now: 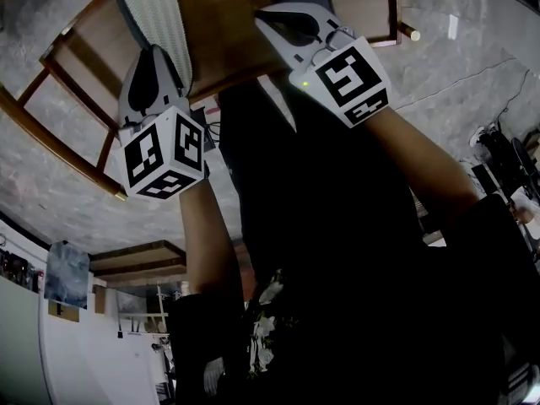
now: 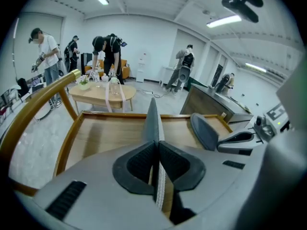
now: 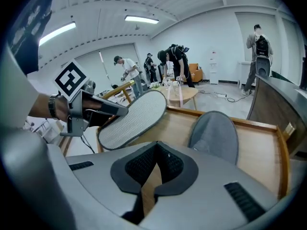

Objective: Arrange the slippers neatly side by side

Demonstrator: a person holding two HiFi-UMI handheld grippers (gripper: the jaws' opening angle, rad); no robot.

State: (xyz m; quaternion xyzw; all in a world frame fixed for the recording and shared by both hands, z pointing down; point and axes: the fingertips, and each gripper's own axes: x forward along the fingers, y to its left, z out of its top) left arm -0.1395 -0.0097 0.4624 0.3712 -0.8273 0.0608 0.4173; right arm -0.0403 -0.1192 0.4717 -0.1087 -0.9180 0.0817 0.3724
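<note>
My left gripper (image 2: 156, 145) is shut on the edge of a grey slipper (image 2: 153, 121), which I see edge-on and lifted over the wooden table (image 2: 105, 133). In the head view this slipper (image 1: 156, 19) shows its pale zigzag sole above the left gripper (image 1: 159, 57). The right gripper view shows the same sole (image 3: 134, 119) tilted in the air. A second grey slipper (image 3: 214, 135) lies flat on the table, just ahead of my right gripper (image 3: 158, 152). That gripper is shut with nothing between its pads.
The table has a raised wooden rim (image 3: 280, 150) around its top. Beyond it stand a low oval wooden table (image 2: 100, 95), a dark counter (image 2: 216, 104) and several people (image 2: 108, 51) on a grey floor.
</note>
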